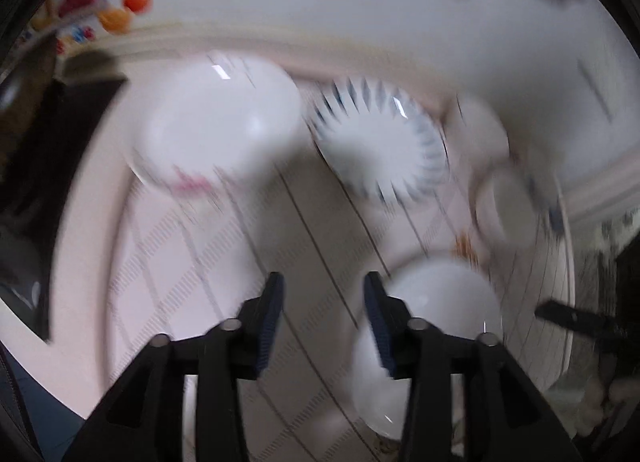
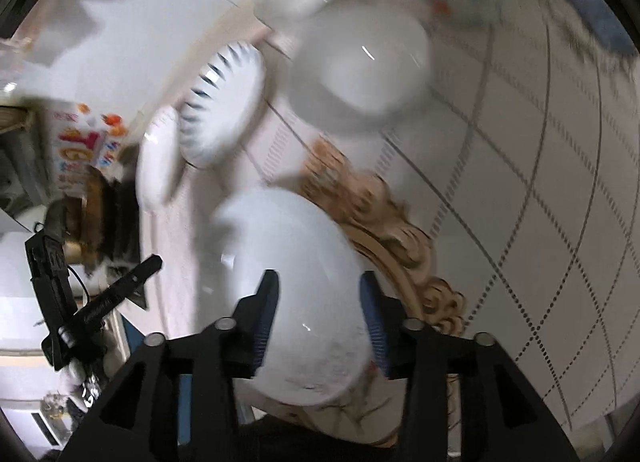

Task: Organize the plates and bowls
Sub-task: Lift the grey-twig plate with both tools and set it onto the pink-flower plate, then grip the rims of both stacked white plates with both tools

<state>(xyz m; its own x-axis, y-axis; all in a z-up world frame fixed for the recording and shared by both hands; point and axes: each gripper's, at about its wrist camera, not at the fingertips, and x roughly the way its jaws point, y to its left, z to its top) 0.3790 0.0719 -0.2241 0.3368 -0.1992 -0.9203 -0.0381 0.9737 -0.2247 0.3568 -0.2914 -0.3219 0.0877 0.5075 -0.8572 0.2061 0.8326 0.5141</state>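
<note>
- My left gripper (image 1: 324, 282) hangs parted and empty over the table (image 1: 304, 221); a white bowl (image 1: 436, 326) sits just right of it.
- My right gripper (image 2: 318, 282) hangs parted above that white bowl (image 2: 296, 286), which shows between its fingers; contact unclear through blur.

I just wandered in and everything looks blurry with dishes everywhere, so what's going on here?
A person is sorting white dishes on a cloth-covered table, with a hand-held claw in each hand. The left claw is open over bare cloth with nothing between its fingers. The right claw stands open around a plain white bowl; the blur hides whether its pads touch it. A blue-patterned plate and more white bowls lie farther off on the table.
</note>
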